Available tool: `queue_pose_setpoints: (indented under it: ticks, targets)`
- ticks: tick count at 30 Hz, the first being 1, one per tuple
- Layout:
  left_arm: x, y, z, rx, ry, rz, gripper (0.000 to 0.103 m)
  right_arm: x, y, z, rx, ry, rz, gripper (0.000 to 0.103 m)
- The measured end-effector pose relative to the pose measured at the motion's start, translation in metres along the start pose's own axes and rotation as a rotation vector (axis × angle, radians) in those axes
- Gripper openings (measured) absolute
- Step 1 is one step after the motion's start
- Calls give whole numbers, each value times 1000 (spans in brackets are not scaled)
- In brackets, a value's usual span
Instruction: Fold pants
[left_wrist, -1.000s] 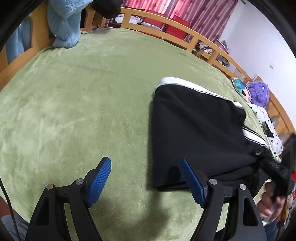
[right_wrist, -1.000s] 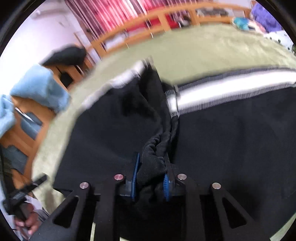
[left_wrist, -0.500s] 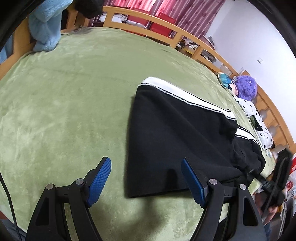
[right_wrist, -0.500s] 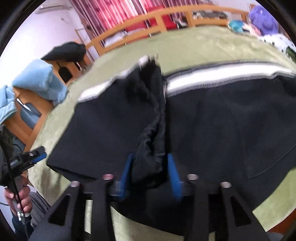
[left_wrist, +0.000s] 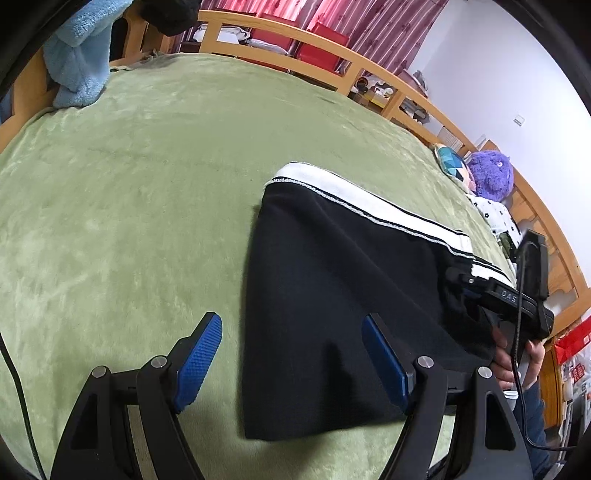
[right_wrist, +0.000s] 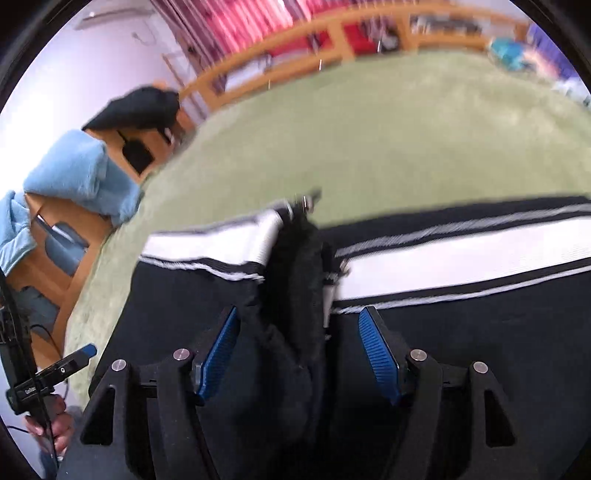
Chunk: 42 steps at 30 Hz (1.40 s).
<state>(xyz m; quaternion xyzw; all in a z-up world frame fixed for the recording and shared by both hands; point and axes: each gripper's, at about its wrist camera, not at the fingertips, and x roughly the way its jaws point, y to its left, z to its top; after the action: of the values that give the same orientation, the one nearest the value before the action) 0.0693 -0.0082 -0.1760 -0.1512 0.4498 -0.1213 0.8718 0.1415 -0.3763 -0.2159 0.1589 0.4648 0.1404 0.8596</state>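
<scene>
Black pants (left_wrist: 332, 295) with a white side stripe lie folded on the green bed cover (left_wrist: 147, 184). My left gripper (left_wrist: 291, 354) is open and empty, low over the near edge of the pants, its right finger over the fabric. My right gripper (right_wrist: 299, 350) is open, its blue pads (right_wrist: 376, 354) either side of a bunched ridge of black fabric (right_wrist: 295, 288) without pinching it. The right gripper also shows in the left wrist view (left_wrist: 517, 295) at the pants' right end. The pants fill the lower half of the right wrist view (right_wrist: 461, 350).
A wooden bed rail (left_wrist: 332, 55) runs along the far side. A light blue blanket (left_wrist: 81, 55) hangs at the far left. A purple plush toy (left_wrist: 491, 173) and a patterned cushion (left_wrist: 450, 162) lie at the far right. Red curtains (left_wrist: 369, 26) hang behind.
My right gripper has opened and let go of the bunched black fabric it held. The pants now lie flatter on the bed. My left gripper stays open, shifting slightly.
</scene>
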Motion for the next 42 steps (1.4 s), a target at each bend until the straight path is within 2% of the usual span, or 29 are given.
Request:
queue_pose_setpoints:
  ticks: [2, 3, 4, 5, 7, 11, 13, 15, 16, 19, 20, 21, 23, 27, 29, 30, 31, 34, 36, 37, 39, 40, 42]
  targets:
    - [4, 1, 3, 3, 4, 1, 77, 16, -2, 1, 8, 40, 6, 66]
    - [5, 1, 5, 2, 5, 0, 77, 22, 0, 2, 0, 56, -8, 61]
    - [7, 2, 7, -1, 6, -3, 77, 27, 4, 3, -29, 74, -11, 36]
    - [8, 2, 9, -4, 6, -7, 77, 30, 6, 5, -51, 80, -3, 23]
    - [9, 2, 11, -7, 8, -13, 77, 27, 5, 6, -40, 42, -5, 14]
    - [1, -1, 15, 18, -1, -37, 77, -15, -8, 5, 49, -47, 80, 13]
    - [-3, -2, 12, 26, -5, -40, 77, -38, -5, 2, 36, -96, 75, 13]
    - [-3, -3, 8, 23, 8, -47, 77, -42, -3, -1, 11, -103, 35, 13]
    - [-2, -3, 7, 19, 14, -45, 77, -35, -2, -1, 3, -86, 16, 13]
    - [-1, -2, -1, 0, 34, -34, 77, 8, -16, -9, 44, 72, -96, 27]
    - [-1, -1, -3, 1, 44, -17, 77, 10, -17, -11, 45, 79, -94, 28]
    - [0, -1, -6, 4, 55, 10, 77, 2, -16, -13, 37, 55, -97, 32]
    - [0, 1, -13, 3, 60, 12, 77, -20, -12, -13, 28, -2, -134, 39]
    - [16, 6, -25, -20, 107, 46, 77, -61, 2, -9, -16, -125, -110, 39]
    - [23, 6, -30, -23, 118, 63, 77, -69, 17, -4, -95, -170, -136, 39]
    - [24, 4, -31, -14, 113, 72, 77, -69, 23, -2, -129, -174, -155, 38]
    - [24, 3, -32, -6, 109, 78, 77, -67, 27, 2, -158, -169, -165, 32]
    - [27, 0, -32, 5, 126, 93, 78, -50, 35, 12, -171, -129, -83, 26]
    - [28, 0, -30, 4, 136, 90, 79, -35, 32, 16, -202, -114, -118, 20]
    - [27, -1, -30, 9, 140, 88, 79, -29, 27, 19, -209, -99, -144, 11]
    - [26, 1, -31, 5, 141, 72, 79, -9, 11, 30, -162, -51, -192, 0]
    - [25, 3, -31, -1, 138, 61, 79, 1, 4, 33, -115, -41, -187, 0]
    - [24, 7, -30, -28, 127, 4, 79, 2, -9, 40, -34, -22, -120, 0]
